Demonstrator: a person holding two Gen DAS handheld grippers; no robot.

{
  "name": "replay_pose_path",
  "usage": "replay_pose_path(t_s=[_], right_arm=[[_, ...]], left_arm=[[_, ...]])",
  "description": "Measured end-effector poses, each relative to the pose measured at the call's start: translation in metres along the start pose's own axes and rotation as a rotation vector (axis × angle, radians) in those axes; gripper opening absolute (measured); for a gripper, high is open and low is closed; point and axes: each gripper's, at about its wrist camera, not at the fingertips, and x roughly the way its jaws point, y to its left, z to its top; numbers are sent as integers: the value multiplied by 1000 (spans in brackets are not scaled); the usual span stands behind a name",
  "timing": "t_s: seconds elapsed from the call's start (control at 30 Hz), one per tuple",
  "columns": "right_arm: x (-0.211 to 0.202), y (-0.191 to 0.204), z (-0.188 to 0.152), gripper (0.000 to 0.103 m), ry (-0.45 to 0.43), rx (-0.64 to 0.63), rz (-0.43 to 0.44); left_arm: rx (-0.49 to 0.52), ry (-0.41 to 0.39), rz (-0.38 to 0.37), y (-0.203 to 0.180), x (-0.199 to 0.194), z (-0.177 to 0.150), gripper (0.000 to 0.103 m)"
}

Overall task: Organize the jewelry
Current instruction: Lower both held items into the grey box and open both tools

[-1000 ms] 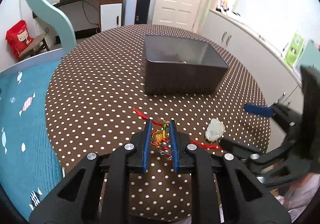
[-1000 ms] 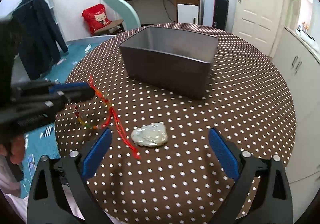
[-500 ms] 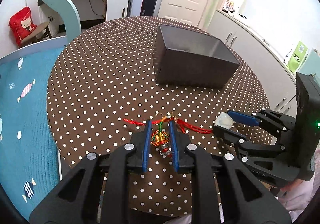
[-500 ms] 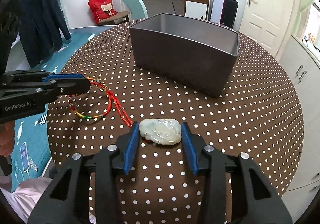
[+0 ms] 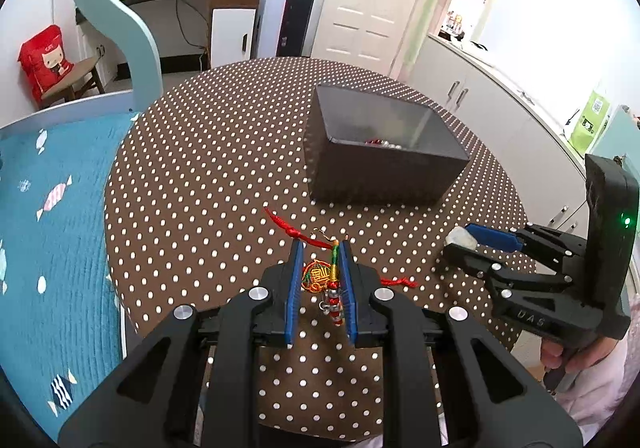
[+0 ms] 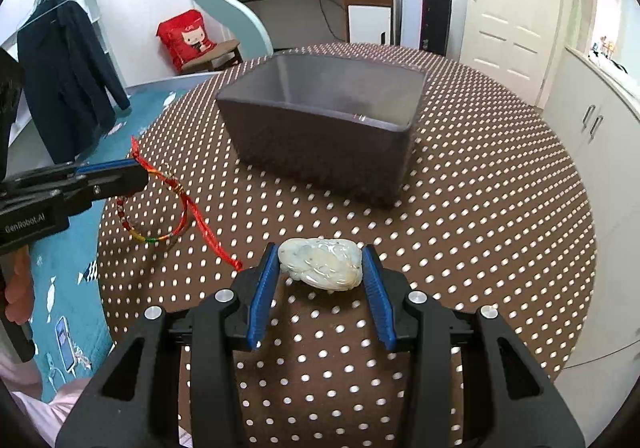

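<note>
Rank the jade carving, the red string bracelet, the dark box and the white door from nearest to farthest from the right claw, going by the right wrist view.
1. Jade carving: held between the right claw's blue pads.
2. Red string bracelet: to the left, hanging from the left claw.
3. Dark box: straight ahead on the table.
4. White door: on the far wall, upper right.

**Colours on the dotted table**

Brown tablecloth [image 6: 500, 208] with white polka dots. Ahead of both grippers, a dark grey box [image 6: 320, 152]. Between blue pads [image 6: 262, 296], a pale whitish-green carved stone [image 6: 320, 262]. Red cord bracelet [image 6: 160, 208] with green, yellow and red beads.
</note>
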Motion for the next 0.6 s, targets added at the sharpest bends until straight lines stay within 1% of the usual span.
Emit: replay_pose_path(t_s=[0.07, 0.23, 0.33, 0.43, 0.5, 0.6], right_arm=[[-7, -3, 7, 40, -23, 10, -13], [-20, -7, 21, 40, -57, 23, -8], [-28, -9, 34, 40, -84, 20, -7], [-34, -11, 44, 40, -117, 9, -19], [-36, -12, 51, 40, -132, 6, -11], [-34, -14, 62, 40, -144, -4, -7]], left_arm=[[6, -8, -4, -2, -2, 6, 17], [1, -33, -10, -2, -7, 25, 17], [16, -66, -15, -6, -14, 39, 17], [9, -97, -33, -6, -24, 56, 17], [14, -123, -29, -7, -31, 68, 17], [23, -169, -42, -10, -45, 87, 17]])
